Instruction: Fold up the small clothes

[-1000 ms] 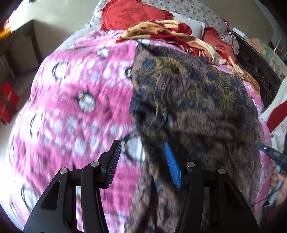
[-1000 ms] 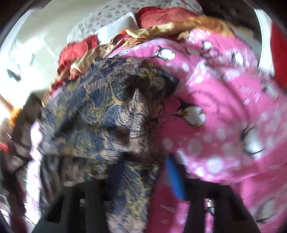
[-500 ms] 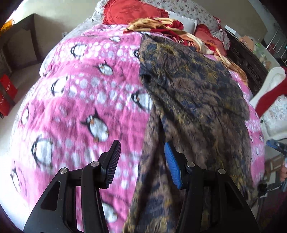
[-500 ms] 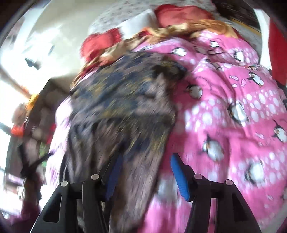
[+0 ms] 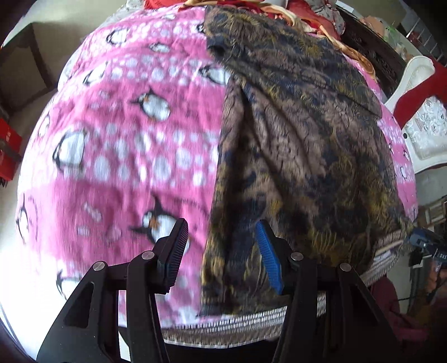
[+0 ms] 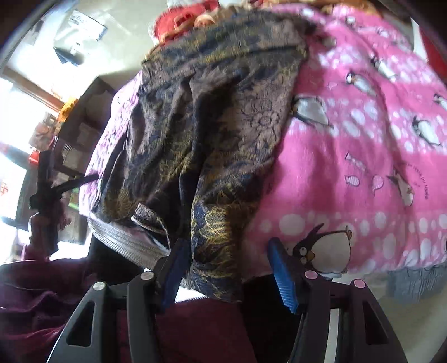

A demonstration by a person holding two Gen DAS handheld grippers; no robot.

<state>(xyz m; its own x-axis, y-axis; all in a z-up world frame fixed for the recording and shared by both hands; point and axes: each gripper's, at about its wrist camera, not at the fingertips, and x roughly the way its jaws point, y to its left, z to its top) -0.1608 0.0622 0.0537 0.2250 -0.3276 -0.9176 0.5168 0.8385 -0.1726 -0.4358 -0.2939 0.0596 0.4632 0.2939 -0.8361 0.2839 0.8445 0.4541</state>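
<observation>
A dark brown, navy and gold patterned garment (image 5: 301,145) lies stretched along a bed covered by a pink penguin blanket (image 5: 125,139). Its near end hangs over the bed's front edge. My left gripper (image 5: 220,251) is open, its jaws standing on either side of the garment's near left edge, not closed on it. In the right wrist view the same garment (image 6: 218,117) runs down to the bed edge, and my right gripper (image 6: 226,262) is open with the garment's lower corner (image 6: 215,251) hanging between its jaws.
Red and gold cloths and pillows (image 5: 279,8) are piled at the head of the bed. A white chair with a red cloth (image 5: 419,92) stands at the right. A dark cabinet (image 6: 81,120) stands left of the bed. My maroon clothing (image 6: 195,329) is below the right gripper.
Both grippers have pulled back toward the foot of the bed, to the garment's near end at the bed edge. The garment now lies more stretched out. Both stayed open.
</observation>
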